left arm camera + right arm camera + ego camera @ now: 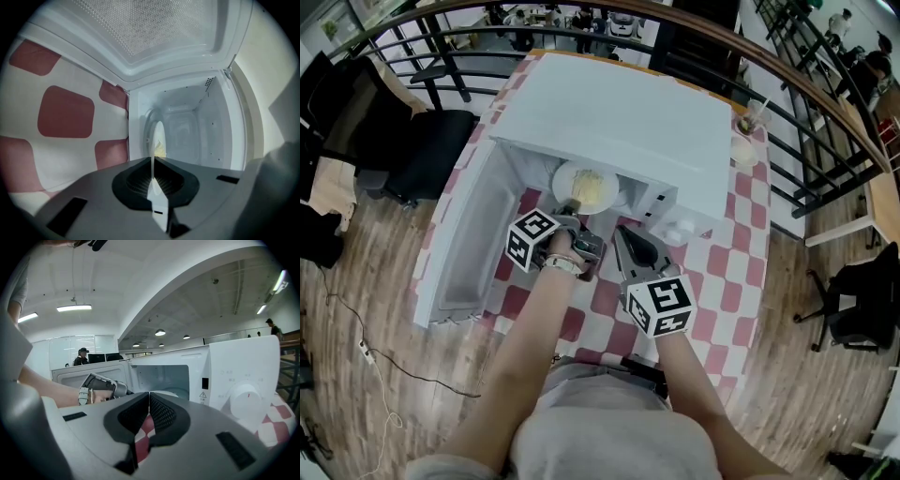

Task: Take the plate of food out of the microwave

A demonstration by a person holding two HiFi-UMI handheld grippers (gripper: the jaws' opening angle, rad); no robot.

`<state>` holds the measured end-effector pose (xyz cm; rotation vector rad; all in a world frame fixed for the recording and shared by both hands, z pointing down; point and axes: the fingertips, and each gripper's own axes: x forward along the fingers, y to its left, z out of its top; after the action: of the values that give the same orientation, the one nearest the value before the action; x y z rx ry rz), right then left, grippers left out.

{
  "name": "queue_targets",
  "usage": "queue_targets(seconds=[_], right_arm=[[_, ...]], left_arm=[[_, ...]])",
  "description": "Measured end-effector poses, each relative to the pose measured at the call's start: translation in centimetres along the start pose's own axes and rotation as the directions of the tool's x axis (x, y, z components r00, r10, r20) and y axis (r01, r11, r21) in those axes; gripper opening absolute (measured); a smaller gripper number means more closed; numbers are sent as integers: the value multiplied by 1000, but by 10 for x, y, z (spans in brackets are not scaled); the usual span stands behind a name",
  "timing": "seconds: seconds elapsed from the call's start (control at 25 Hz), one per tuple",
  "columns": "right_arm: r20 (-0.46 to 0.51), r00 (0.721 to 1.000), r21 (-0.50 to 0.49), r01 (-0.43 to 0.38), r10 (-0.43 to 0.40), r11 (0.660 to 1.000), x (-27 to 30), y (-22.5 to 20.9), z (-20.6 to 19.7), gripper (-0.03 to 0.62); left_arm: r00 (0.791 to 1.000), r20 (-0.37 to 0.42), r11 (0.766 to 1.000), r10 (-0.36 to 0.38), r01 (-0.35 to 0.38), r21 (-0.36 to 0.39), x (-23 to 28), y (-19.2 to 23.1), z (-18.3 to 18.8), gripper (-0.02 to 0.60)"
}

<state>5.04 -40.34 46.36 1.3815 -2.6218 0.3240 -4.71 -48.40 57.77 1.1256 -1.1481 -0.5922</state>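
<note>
In the mouth of the microwave (628, 122) sits the plate (586, 187), a pale heap of food (594, 193) on it, its near rim at the front opening. My left gripper (152, 176) is pinching that rim: I see the plate edge-on, a thin white line running between the two pads, which are pressed against it. My right gripper (149, 411) is pressed together with nothing in it and hangs over the checked tablecloth (741, 272), just in front of the control panel and its round dial (246, 401), close beside the left one.

On the left the door (473, 239) stands swung wide open, alongside my left forearm. On the right the panel closes off the cavity, so the opening is the only way through, and my left gripper is in it.

In front of the microwave I have a strip of tablecloth reaching to the table's near edge at my body. Two cups (748, 131) stand at the far right corner, well apart from the plate. A black chair (436, 150) sits off the table's left side, and a railing (825, 122) curves round behind.
</note>
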Motion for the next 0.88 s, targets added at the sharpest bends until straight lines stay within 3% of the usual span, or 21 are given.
queue_targets(seconds=[0.88], right_arm=[[31, 992, -10, 124, -124, 992, -32, 42, 13, 26]], left_arm=[[993, -105, 997, -61, 66, 42, -71, -12, -15, 11]])
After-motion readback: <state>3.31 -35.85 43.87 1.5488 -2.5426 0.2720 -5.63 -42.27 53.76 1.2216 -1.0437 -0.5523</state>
